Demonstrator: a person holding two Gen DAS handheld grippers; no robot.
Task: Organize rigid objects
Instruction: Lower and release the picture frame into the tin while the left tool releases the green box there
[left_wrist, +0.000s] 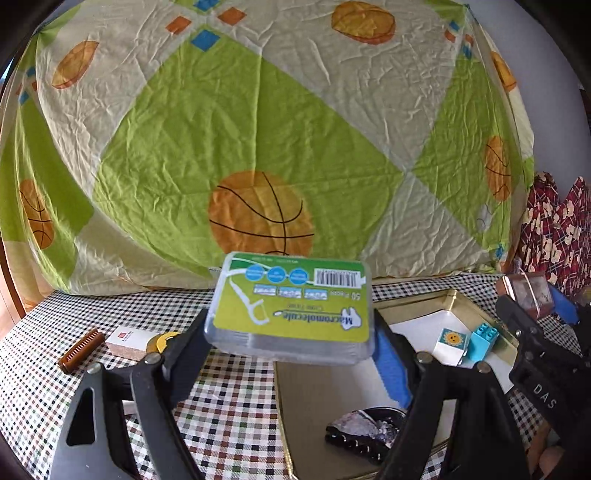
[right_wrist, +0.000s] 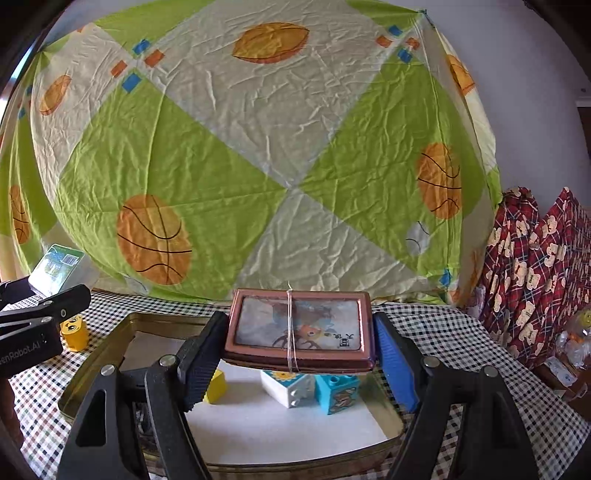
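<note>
My left gripper (left_wrist: 291, 332) is shut on a clear floss-pick box with a green label (left_wrist: 295, 308), held in the air at the left edge of the gold tray (left_wrist: 469, 302). My right gripper (right_wrist: 299, 354) is shut on a flat pink-rimmed case (right_wrist: 297, 328) bound with a rubber band, held above the gold tray (right_wrist: 96, 373). Inside the tray lie a white sun block (right_wrist: 286, 387), a blue block (right_wrist: 338, 393), a yellow block (right_wrist: 216, 386) and a dark hair clip (left_wrist: 364, 432). The right gripper with its case (left_wrist: 526, 295) shows at the right of the left wrist view.
On the checked tablecloth left of the tray lie a brown comb (left_wrist: 81, 350), a white box (left_wrist: 129, 341) and a yellow round piece (left_wrist: 164, 341). A yellow block (right_wrist: 74, 334) stands beside the tray. A basketball-print sheet (left_wrist: 258, 129) hangs behind; red patterned fabric (right_wrist: 535, 266) stands at right.
</note>
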